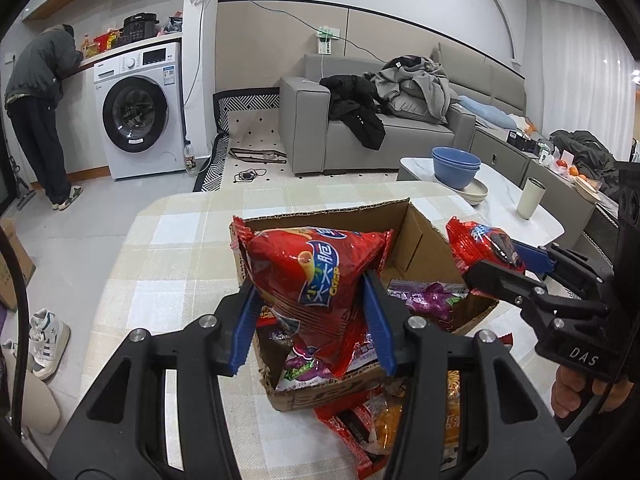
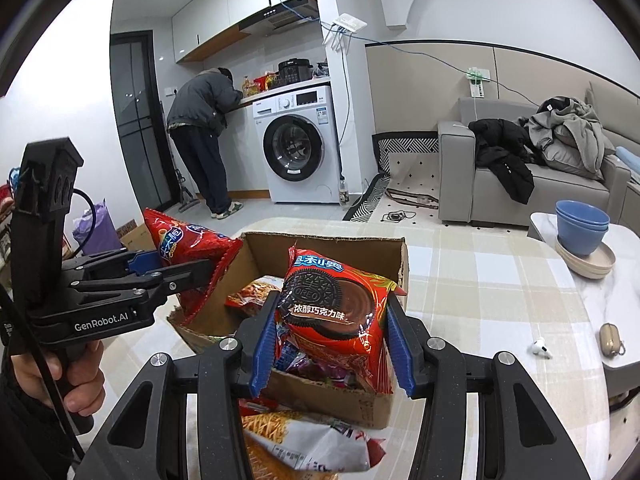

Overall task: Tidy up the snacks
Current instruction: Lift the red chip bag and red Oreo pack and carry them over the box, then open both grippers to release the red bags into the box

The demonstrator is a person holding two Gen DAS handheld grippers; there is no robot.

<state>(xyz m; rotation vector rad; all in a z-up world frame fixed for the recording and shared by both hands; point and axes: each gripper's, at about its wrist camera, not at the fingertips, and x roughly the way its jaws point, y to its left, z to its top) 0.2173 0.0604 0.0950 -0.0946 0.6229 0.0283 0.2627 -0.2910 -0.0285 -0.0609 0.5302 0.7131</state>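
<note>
Fingers of both grippers pinch a snack bag each above the cardboard box.
The left gripper clamps the red crisp bag at the box's near left; the right gripper clamps the Oreo pack over its near right. Advice: lower each bag well inside the walls before releasing, left and right apart, so neither catches the rim or slides onto the counter.

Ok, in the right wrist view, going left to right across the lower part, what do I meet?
Left tool gripping red crisp bag → brown cardboard box → red Oreo packet in right tool → white earbud → tan earbud case.
</note>
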